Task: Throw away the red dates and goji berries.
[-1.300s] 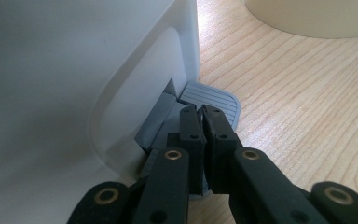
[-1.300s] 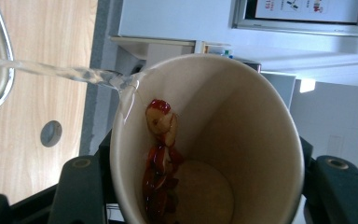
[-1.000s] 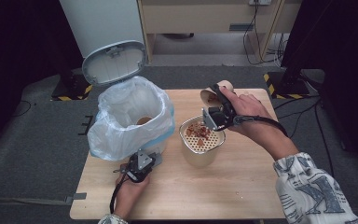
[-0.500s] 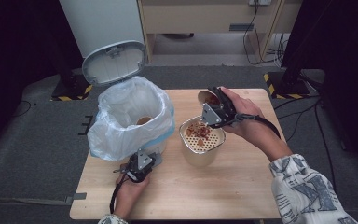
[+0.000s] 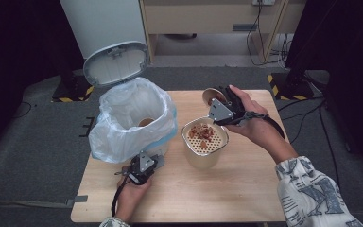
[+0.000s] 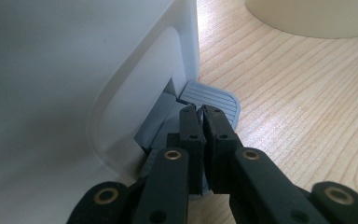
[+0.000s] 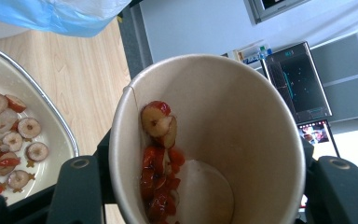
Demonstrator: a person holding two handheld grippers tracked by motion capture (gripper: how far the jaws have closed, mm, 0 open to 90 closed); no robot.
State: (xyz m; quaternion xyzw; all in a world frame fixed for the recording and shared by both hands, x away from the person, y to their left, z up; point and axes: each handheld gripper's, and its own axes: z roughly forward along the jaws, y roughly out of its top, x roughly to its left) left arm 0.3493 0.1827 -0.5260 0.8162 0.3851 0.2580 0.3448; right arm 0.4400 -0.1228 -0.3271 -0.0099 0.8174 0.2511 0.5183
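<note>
In the right gripper view, the tan paper cup [image 7: 205, 140] between the jaws hides their tips, and its lower part runs off the bottom edge. To the left of those jaws, the cream perforated strainer tub [image 7: 9, 135] of red fruit slices is cut by the left edge. In the left gripper view, the grey ribbed foot pedal [image 6: 212, 100] is partly covered by the closed jaws pressing on it, and the white plastic bin [image 6: 74, 79] to their left extends past the frame.

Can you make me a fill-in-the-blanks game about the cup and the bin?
1. The right hand-held gripper holds a paper ____.
2. The bin's lid stands ____.
3. The left hand-held gripper presses the bin's grey ____.
4. The fruit slices lie in the strainer beside the ____.

Missing words: cup; open; pedal; bin
</note>
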